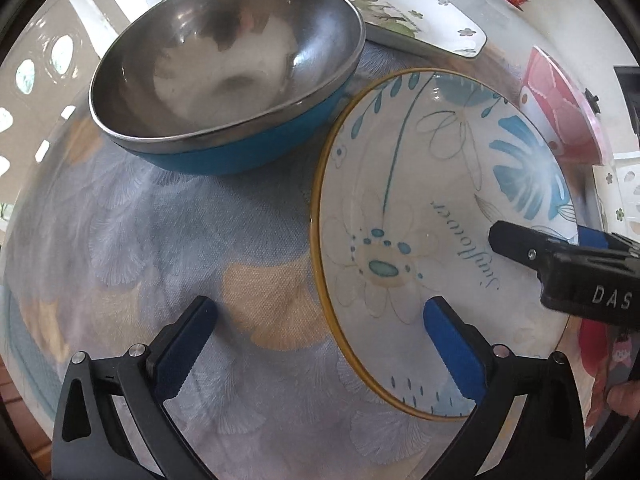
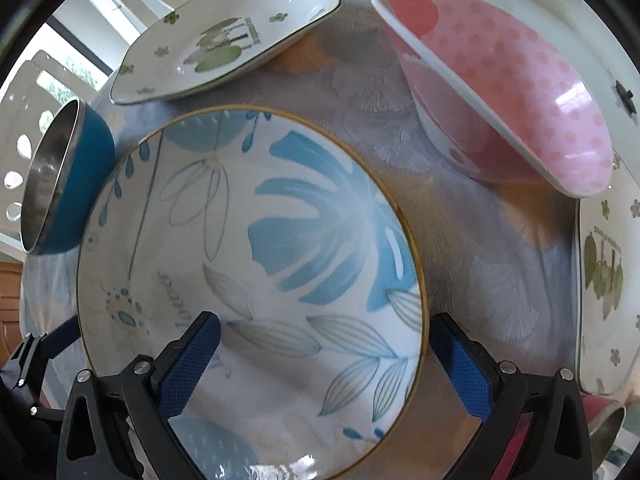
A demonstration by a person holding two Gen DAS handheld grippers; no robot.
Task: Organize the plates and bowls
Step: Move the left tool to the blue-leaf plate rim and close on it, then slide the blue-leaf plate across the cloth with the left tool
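In the left wrist view the left tool [image 1: 320,320] stands low in the frame with its blue-padded fingers spread wide apart, the left finger over the patterned cloth [image 1: 168,240] on the desk and the right finger over the near part of the round blue-flower plate [image 1: 432,240], gripping nothing. The right tool [image 2: 324,340], low in its own view, is likewise spread apart: its left finger lies over the plate's inside and its right finger just outside the yellow rim, so the rim sits between them unclamped. That plate fills the centre of the right wrist view. A steel bowl with a blue outside [image 1: 224,76] sits at upper left, touching or just beside the plate. A pink dotted bowl [image 2: 512,92] is at upper right, and a white leaf-print plate [image 2: 224,40] at the top.
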